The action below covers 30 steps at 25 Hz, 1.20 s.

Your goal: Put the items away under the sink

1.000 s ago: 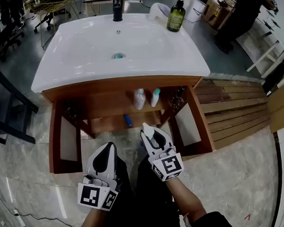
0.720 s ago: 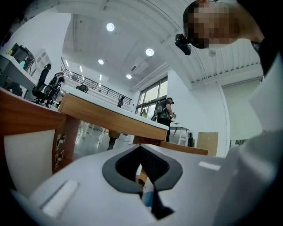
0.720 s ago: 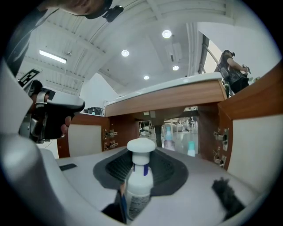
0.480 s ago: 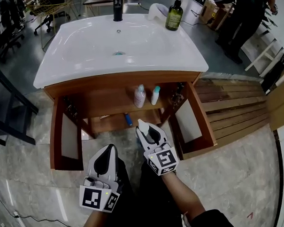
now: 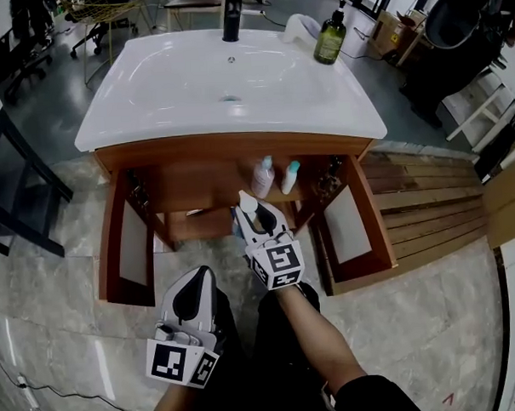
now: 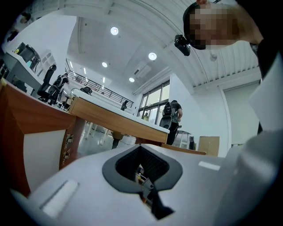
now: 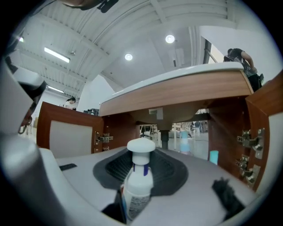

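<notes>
Open left cabinet door (image 5: 133,248): clear of both hands, low risk. Left tongs (image 5: 195,275) are together with nothing between them, held low in front of the vanity, idle; their only hazard would be drifting into that door's edge. Right tongs (image 5: 253,216) are clamped on the white-capped spray bottle (image 7: 138,176), which sits at the cabinet opening, just short of the shelf (image 5: 189,191) under the sink counter (image 5: 151,120). The grip looks low on the body, with neck and cap sticking out ahead, so the cap may strike the wooden front rail or the shelf edge and twist the bottle in the pads. Just right of the tongs, at the shelf's middle, stand a pale bottle (image 5: 262,176) and a teal-capped bottle (image 5: 290,177); setting down too near them could topple either one. Right door (image 5: 352,226) and its hinges could catch the wrist.
</notes>
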Available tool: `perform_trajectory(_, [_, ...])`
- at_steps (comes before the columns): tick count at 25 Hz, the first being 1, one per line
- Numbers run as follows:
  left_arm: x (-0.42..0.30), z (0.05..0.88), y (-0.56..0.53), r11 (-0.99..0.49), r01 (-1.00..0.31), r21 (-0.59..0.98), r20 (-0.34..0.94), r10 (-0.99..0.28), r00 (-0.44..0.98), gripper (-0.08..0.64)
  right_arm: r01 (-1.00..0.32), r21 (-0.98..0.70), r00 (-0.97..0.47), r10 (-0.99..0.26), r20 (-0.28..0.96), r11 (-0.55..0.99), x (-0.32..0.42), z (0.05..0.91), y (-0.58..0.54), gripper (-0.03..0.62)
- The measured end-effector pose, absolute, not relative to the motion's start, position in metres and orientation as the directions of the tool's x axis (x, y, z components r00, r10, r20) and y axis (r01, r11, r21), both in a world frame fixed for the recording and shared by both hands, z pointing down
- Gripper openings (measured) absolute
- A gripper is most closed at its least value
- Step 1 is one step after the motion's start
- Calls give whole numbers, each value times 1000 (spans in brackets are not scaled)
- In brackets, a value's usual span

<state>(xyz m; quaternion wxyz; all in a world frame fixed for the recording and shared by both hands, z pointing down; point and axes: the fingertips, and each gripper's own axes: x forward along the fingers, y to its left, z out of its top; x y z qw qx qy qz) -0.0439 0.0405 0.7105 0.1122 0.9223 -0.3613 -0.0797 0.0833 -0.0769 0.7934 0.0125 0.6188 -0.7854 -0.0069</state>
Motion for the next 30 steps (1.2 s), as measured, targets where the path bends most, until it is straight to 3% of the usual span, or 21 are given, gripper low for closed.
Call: perform_trajectory(30, [-78, 730, 17, -686, -670, 284, -31, -705, 708, 5, -985, 67, -160, -987, -17, 158, 80, 799, -186, 127])
